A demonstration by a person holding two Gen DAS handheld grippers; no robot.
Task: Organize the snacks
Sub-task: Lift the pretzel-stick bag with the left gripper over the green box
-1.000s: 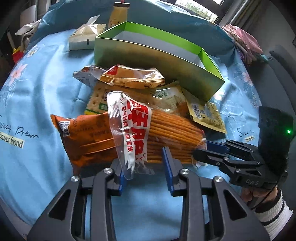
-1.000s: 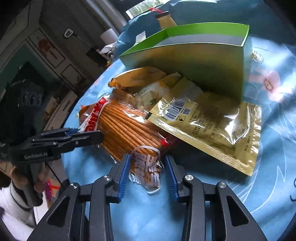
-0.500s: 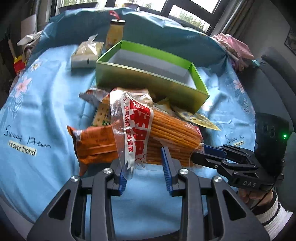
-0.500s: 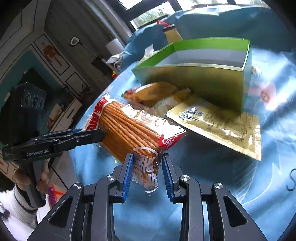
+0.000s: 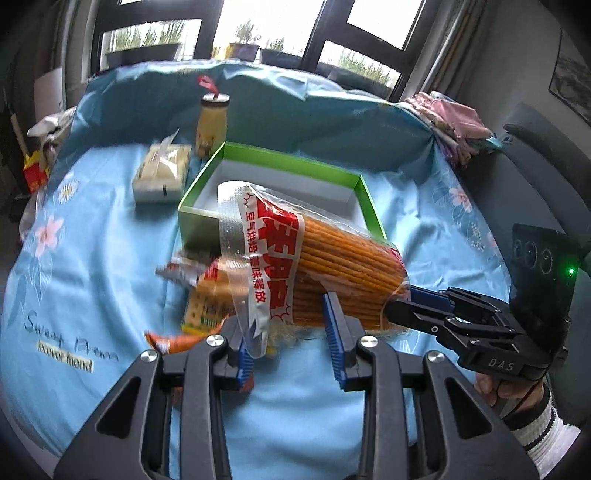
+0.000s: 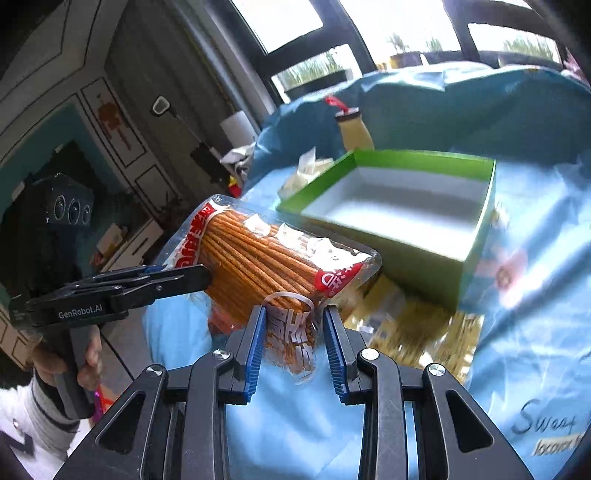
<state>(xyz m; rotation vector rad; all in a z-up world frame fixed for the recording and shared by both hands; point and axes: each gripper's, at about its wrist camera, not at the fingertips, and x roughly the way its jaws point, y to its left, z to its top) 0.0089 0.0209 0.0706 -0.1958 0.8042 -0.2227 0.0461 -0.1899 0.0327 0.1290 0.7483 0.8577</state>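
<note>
Both grippers pinch the long bag of sticks (image 5: 332, 273) by its ends, lengthwise just before the green box (image 6: 476, 236): left gripper (image 5: 291, 347), right gripper (image 6: 293, 343).

A light blue cloth (image 5: 92, 258) printed with pink and white flowers and dark script lettering covers the surface. Near its far edge stands a small yellow bottle (image 5: 211, 127) with a red tag on its cap, upright. A white tissue pack (image 5: 162, 173) lies just beside it. A red carton (image 5: 35, 173) sits off the left edge of the cloth. Folded pink fabric (image 5: 450, 122) is piled at the far right. Dark-framed windows (image 5: 332, 33) show potted plants (image 5: 243, 44) outside. A white paper roll (image 6: 238, 127) stands near the panelled wall (image 6: 122, 122).
</note>
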